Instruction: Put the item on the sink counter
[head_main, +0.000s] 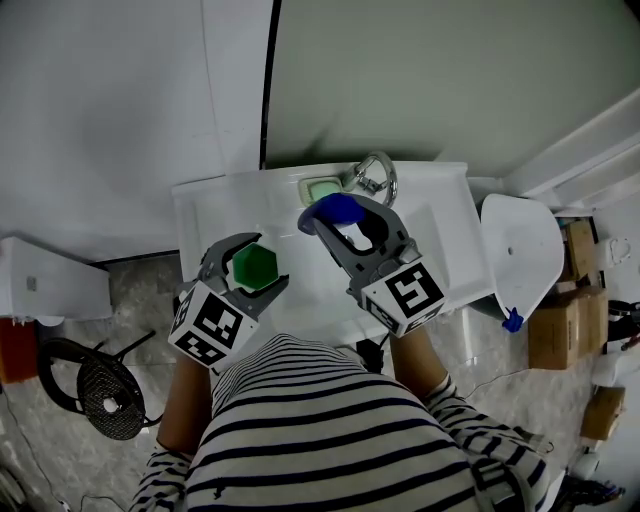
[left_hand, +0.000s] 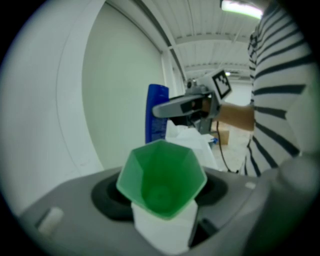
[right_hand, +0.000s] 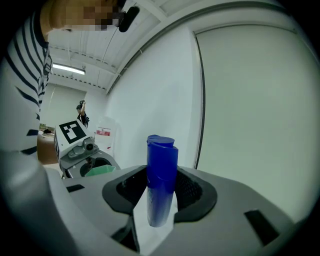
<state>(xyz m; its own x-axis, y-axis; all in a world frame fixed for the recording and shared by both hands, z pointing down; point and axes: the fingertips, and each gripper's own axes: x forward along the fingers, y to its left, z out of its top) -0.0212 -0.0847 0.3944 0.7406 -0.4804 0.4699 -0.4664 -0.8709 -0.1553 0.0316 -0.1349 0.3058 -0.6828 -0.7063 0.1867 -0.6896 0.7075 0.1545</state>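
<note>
In the head view I hold both grippers above a white sink counter (head_main: 205, 210). My left gripper (head_main: 250, 268) is shut on a green faceted cup (head_main: 255, 265) with its mouth facing up. In the left gripper view, the cup (left_hand: 161, 175) sits between the jaws of the left gripper (left_hand: 162, 205). My right gripper (head_main: 350, 222) is shut on a blue bottle (head_main: 335, 210) over the basin near the faucet (head_main: 376, 178). The bottle (right_hand: 161, 180) stands upright in the right gripper (right_hand: 160, 205) in that gripper's own view.
A green soap dish (head_main: 323, 189) rests at the back of the counter beside the faucet. A white toilet lid (head_main: 520, 250) and cardboard boxes (head_main: 555, 325) are at the right. A black stool (head_main: 105, 385) stands on the floor at the left. Walls close off the far side.
</note>
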